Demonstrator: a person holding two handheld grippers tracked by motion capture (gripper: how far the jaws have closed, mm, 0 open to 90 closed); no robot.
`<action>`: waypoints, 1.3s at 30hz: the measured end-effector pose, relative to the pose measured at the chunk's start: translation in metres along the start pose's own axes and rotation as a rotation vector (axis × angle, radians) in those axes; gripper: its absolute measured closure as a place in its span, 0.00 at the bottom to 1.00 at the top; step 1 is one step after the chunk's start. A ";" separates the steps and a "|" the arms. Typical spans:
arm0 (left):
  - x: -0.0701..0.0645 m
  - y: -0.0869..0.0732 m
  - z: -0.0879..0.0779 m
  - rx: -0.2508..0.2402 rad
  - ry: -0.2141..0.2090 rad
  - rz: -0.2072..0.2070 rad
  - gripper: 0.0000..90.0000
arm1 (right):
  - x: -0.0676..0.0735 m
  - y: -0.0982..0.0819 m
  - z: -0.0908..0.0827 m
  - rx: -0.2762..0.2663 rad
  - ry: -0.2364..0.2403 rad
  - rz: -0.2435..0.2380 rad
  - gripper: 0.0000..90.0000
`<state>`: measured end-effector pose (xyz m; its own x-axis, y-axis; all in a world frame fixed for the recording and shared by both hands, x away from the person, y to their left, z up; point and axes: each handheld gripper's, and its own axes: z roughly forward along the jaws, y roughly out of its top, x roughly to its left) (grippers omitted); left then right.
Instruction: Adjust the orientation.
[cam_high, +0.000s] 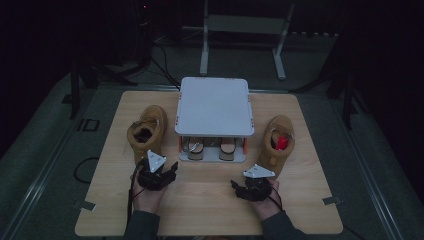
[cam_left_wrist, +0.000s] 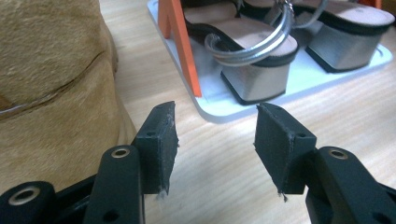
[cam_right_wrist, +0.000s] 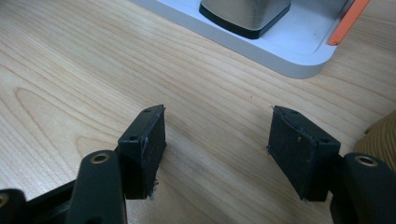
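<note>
Two tan suede boots stand on the wooden table: the left boot (cam_high: 147, 131) (cam_left_wrist: 51, 93) and the right boot (cam_high: 277, 142), which has something red inside it. Between them a white two-level shoe rack (cam_high: 214, 107) with orange posts carries a pair of block-heeled sandals (cam_high: 211, 148) (cam_left_wrist: 252, 51) on its bottom shelf. My left gripper (cam_high: 159, 173) (cam_left_wrist: 215, 144) hovers just right of the left boot, jaws open with nothing between them. My right gripper (cam_high: 250, 186) (cam_right_wrist: 217, 149) is over bare table in front of the rack's base (cam_right_wrist: 289, 46), open and empty.
The rack's white base edge (cam_left_wrist: 219, 112) lies just ahead of the left jaws. The right boot's edge (cam_right_wrist: 380, 135) shows at the far right of the right gripper view. A metal stand (cam_high: 242, 30) and cables lie on the dark floor beyond the table.
</note>
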<state>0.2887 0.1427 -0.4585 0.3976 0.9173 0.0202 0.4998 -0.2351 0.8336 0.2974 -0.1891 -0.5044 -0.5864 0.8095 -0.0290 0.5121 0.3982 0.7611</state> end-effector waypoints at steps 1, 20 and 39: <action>0.001 0.000 -0.001 -0.001 -0.009 0.005 0.55 | 0.000 0.000 0.000 0.001 -0.001 -0.001 0.40; 0.027 0.016 -0.022 0.065 -0.154 0.125 0.55 | 0.002 0.000 0.001 0.011 0.004 -0.019 0.39; 0.039 0.030 -0.034 -0.080 -0.023 -0.005 0.50 | 0.001 0.001 0.001 0.013 0.008 -0.014 0.38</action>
<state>0.2928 0.1826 -0.4140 0.4132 0.9106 0.0039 0.4392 -0.2031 0.8752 0.2979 -0.1873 -0.5050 -0.5984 0.8005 -0.0343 0.5120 0.4150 0.7521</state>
